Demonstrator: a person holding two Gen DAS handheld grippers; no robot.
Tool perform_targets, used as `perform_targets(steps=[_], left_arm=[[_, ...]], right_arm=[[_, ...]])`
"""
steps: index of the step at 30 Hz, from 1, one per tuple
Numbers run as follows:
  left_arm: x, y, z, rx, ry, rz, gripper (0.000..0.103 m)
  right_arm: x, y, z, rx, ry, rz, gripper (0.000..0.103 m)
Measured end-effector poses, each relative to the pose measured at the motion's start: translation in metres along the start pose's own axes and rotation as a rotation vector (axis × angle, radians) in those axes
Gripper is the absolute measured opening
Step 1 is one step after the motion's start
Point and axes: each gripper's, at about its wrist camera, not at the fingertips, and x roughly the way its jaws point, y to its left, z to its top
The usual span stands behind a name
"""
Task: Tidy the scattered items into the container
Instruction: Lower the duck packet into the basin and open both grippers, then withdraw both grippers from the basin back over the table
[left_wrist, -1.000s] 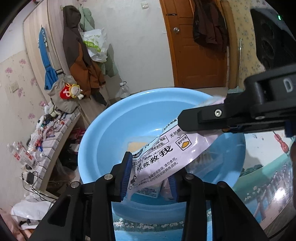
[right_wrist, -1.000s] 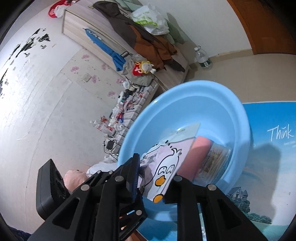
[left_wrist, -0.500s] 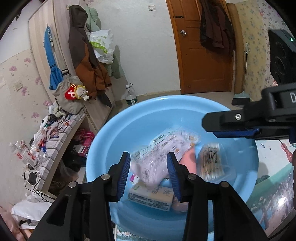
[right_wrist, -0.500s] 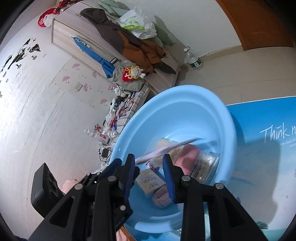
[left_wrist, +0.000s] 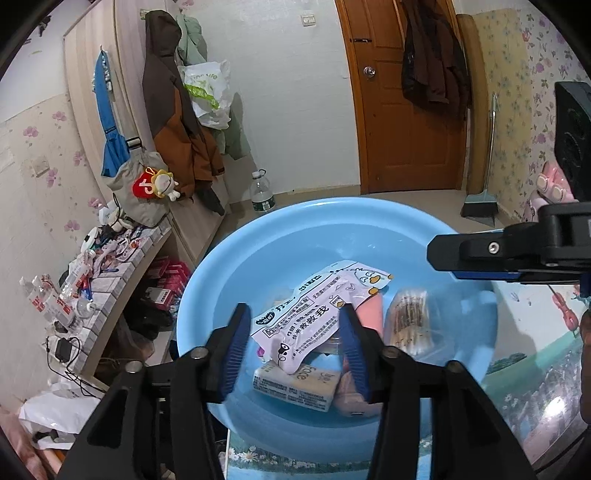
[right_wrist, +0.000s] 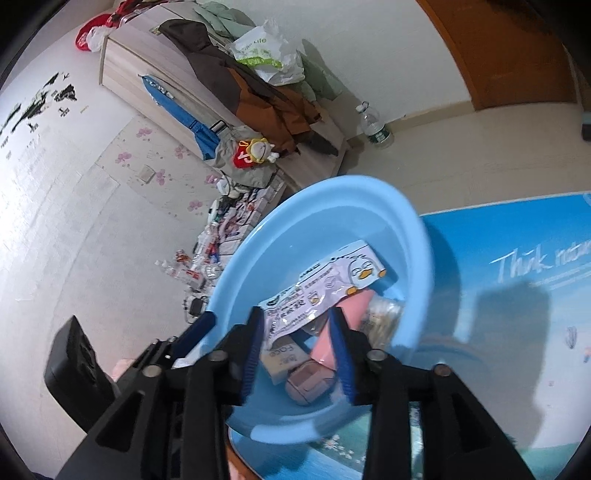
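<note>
Packet (left_wrist: 317, 314) lying in basin (left_wrist: 229, 280), broom (left_wrist: 480, 192) – left view only

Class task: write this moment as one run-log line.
left gripper: opening, empty | right gripper: opening, empty | packet: in basin

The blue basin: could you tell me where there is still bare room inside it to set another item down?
The blue basin is bare along its far and left inner wall, beyond the duck-print packet. The near right is crowded: the tissue pack, pink item and swab pack lie together under the opening, empty left gripper.
</note>
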Motion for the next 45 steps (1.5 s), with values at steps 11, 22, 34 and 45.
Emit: perform_targets(steps=[11, 22, 34, 45], left_arm=[[-0.019, -0.003, 0.004, -0.012, -0.012, -0.004, 0.083], [-0.024, -0.005, 0.003, -0.008, 0.039, 0.009, 0.103], [-0.029, -0.004, 0.011, -0.076, 0.129, -0.046, 0.103], [-0.034, -0.007, 0.010, -0.078, 0.161, -0.045, 0.103]], right_arm=[[-0.031, 0.029, -0.017, -0.190, -0.091, -0.179, 0.070], [-0.063, 0.043, -0.029, -0.283, -0.153, -0.406, 0.084], [-0.092, 0.035, -0.029, -0.263, -0.135, -0.569, 0.099], [-0.102, 0.037, -0.044, -0.303, -0.164, -0.553, 0.103]])
